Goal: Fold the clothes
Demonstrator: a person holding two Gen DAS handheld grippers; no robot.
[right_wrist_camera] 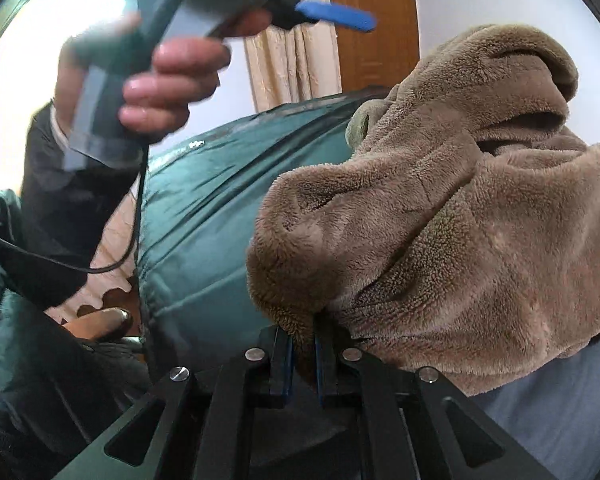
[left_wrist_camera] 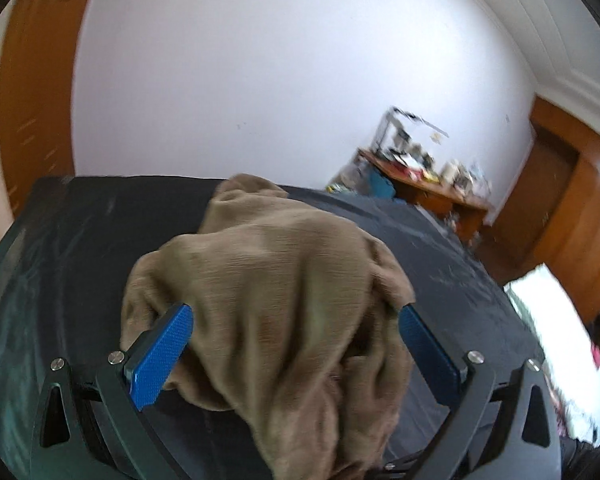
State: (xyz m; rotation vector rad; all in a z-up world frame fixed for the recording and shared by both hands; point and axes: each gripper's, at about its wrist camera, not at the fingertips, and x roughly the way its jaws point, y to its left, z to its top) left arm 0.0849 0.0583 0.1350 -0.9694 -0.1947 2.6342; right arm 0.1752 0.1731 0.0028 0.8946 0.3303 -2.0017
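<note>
Right tool point(right_wrist_camera: 303, 354) is sitting clamped on the brown fleece garment point(right_wrist_camera: 440, 220): blue pads nearly together, pinching a rolled edge of the fabric right at the fingertips. From that pinch point the garment is bunching up and away in thick folds, filling the right half of the right wrist view and hanging over a dark green quilted surface point(right_wrist_camera: 204, 216); can't tell if that's a bed or a covered counter. Left tool point(left_wrist_camera: 296, 322) is standing apart, blue fingers point(left_wrist_camera: 162, 354) spread wide, with the same garment point(left_wrist_camera: 284, 304) mounded between and draping over them toward the camera; no pinch visible, the cloth is just lying across the gap, touching the inner face of the left finger and covering the tip of the right one. Under it the dark surface point(left_wrist_camera: 60, 260) is running out to the far edge. In the right wrist view the left tool point(right_wrist_camera: 332, 14) is showing up top, blurred, held by the person's hand point(right_wrist_camera: 160, 80) in a dark sleeve point(right_wrist_camera: 60, 184), with a black cable point(right_wrist_camera: 136, 208) trailing down from the handle. Further back: cream curtain point(right_wrist_camera: 288, 52), wooden door point(right_wrist_camera: 376, 40), white wall point(left_wrist_camera: 280, 80), and a cluttered wooden desk point(left_wrist_camera: 432, 192) against the wall at far right.
</note>
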